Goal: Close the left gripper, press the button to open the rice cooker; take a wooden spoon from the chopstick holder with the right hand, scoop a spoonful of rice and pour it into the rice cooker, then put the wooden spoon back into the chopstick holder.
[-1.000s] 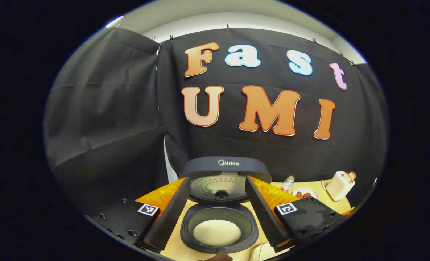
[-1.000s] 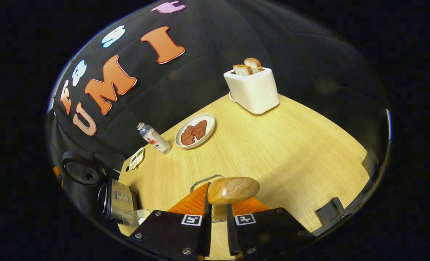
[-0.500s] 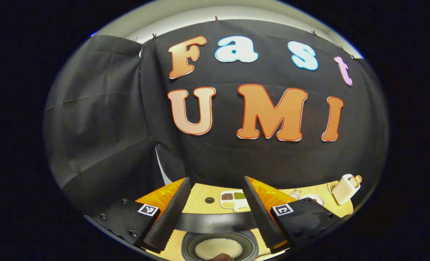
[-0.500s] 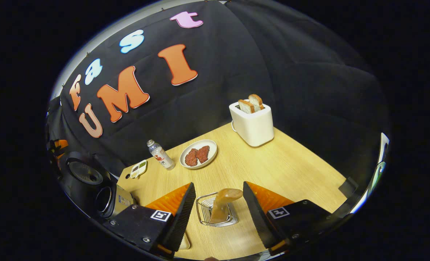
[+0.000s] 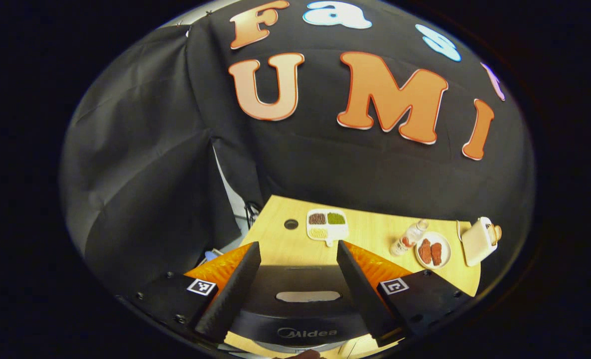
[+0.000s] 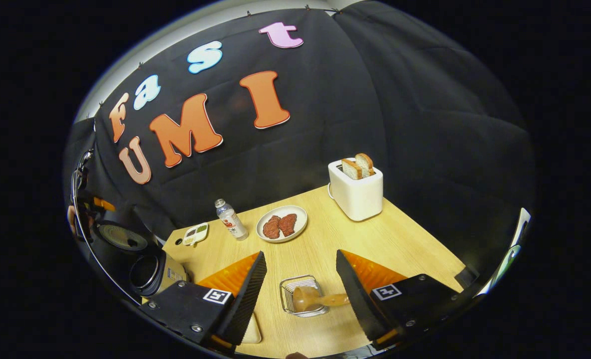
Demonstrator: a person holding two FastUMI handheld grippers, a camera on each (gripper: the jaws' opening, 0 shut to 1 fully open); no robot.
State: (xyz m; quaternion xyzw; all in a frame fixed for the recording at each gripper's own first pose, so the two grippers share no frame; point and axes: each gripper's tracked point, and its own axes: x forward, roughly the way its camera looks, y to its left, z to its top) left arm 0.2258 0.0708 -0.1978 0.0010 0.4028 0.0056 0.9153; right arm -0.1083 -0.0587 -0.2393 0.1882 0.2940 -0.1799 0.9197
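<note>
The wooden spoon point(image 6: 311, 299) stands in the wire chopstick holder point(image 6: 300, 296) on the desk point(image 6: 405, 239), bowl down in the basket and handle slanting out toward the right finger of the right hand-held gripper point(image 6: 299, 289), whose fingers stand wide apart, touching neither. The spoon looks light, rigid and smooth, so it would likely pivot if pinched near the bowl; the bare handle above the rim is the sensible place to take it. The holder seems light enough to tip or slide if bumped. The rice cooker point(image 5: 300, 304) sits below the left hand-held gripper point(image 5: 295, 294), its fingers also spread, the dark lid between them; in the right gripper view the lid point(image 6: 121, 238) stands raised. The cooker looks heavy and stable, its lid hinged and stiff, handled by pressing rather than gripping
</note>
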